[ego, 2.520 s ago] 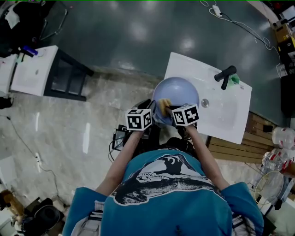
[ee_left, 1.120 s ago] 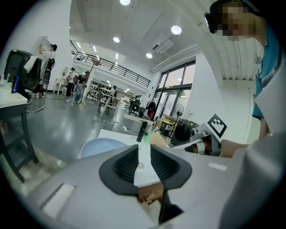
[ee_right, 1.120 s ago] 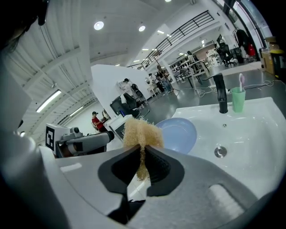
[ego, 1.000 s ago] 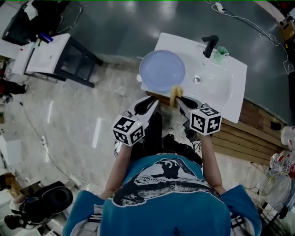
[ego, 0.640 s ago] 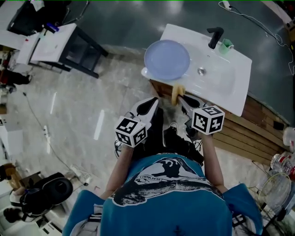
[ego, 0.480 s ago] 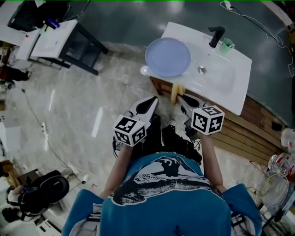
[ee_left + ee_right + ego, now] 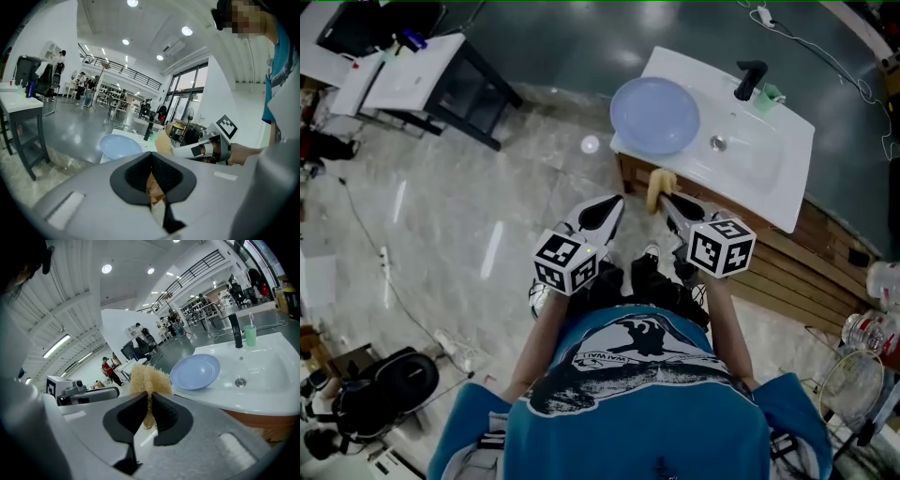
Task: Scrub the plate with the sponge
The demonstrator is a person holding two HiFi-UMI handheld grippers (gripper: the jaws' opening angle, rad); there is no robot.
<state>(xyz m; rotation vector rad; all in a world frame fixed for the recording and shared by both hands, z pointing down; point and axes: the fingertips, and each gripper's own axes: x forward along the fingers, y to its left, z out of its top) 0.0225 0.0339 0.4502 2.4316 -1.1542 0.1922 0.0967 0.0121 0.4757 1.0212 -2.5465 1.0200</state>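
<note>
A pale blue plate [image 7: 654, 115] [image 7: 119, 146] [image 7: 196, 372] lies flat on the left part of the white sink [image 7: 769, 159]. My right gripper [image 7: 664, 199] [image 7: 150, 401] is shut on a tan sponge [image 7: 656, 190] [image 7: 149, 380], which sticks out past the jaw tips. It hangs in front of the sink's near edge, apart from the plate. My left gripper [image 7: 614, 202] [image 7: 151, 157] is beside it on the left, over the floor, shut with nothing between its jaws.
A black faucet [image 7: 750, 77] and a green cup [image 7: 772, 94] stand at the sink's far side, with the drain [image 7: 719, 143] right of the plate. A wooden cabinet [image 7: 787, 258] carries the sink. A white table [image 7: 403, 80] stands far left.
The plate, earlier up at the grippers with the sponge against it, now lies on the sink. Both grippers have pulled back from the sink, the right one with the sponge, and the left jaws have closed empty.
</note>
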